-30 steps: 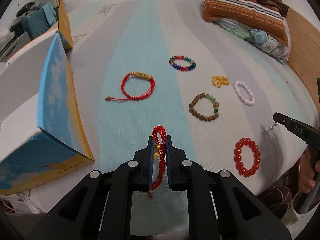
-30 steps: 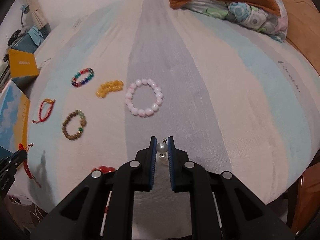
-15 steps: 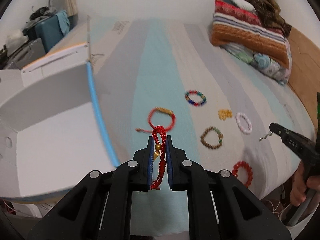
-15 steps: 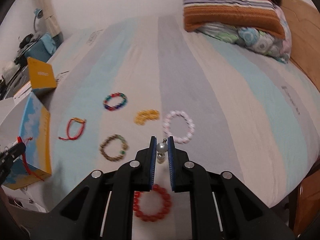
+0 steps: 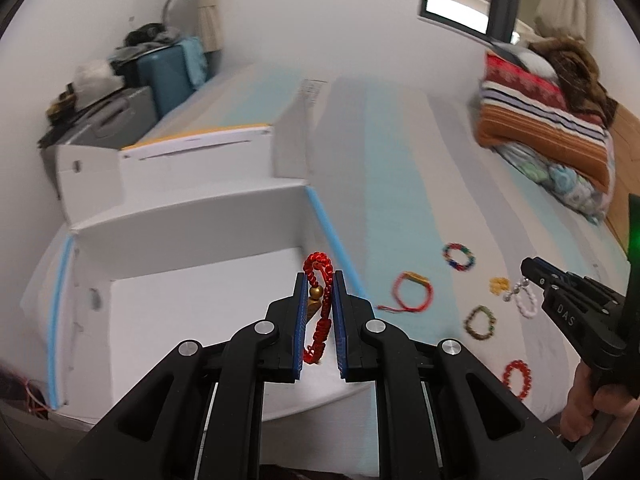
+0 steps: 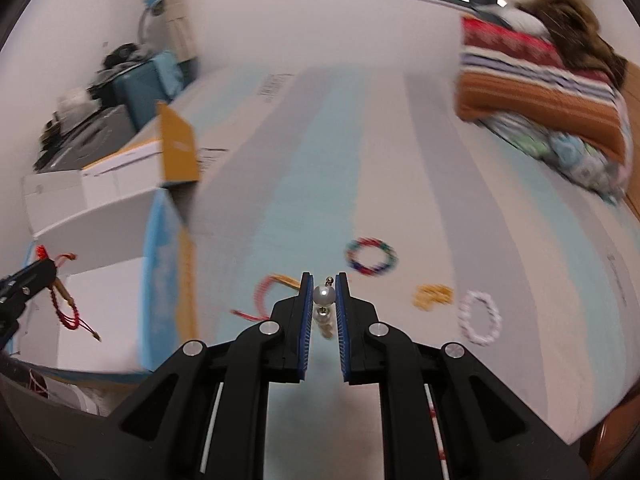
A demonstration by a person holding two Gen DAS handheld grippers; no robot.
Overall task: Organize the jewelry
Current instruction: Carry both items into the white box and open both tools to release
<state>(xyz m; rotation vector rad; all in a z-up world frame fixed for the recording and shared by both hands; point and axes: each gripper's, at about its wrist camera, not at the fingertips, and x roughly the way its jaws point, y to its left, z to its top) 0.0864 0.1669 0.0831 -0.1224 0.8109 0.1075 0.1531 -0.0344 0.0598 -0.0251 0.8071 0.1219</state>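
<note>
We've got the whole job spread over a bed (image 5: 400, 168) with a striped sheet, and the big white box (image 5: 192, 280) with blue edging sits open at its left side, lid folded back. Looks empty inside as far as we can see.

Still lying loose on the sheet: a multicolour bead bracelet (image 6: 371, 257), a red cord bracelet with a gold bar (image 5: 412, 293), a brown bead one (image 5: 480, 322), a white bead one (image 6: 480, 318), a small yellow piece (image 6: 433, 296) and a red bead bracelet (image 5: 517, 378).

Our left gripper (image 5: 320, 312) has its fingers pinching a red braided bracelet (image 5: 318, 312) with a little gold bead, hanging right over the box's open compartment. Our right gripper (image 6: 324, 308) is over the sheet, well apart from the box, fingers clamped on a pearl earring (image 6: 324, 295).

So we reckon we're mid-delivery, carrying both pieces in. Next up would be lowering the left one into the box and letting go, then swinging the right across. The pearl's tiny, so it should go low before release or it'll bounce.
</note>
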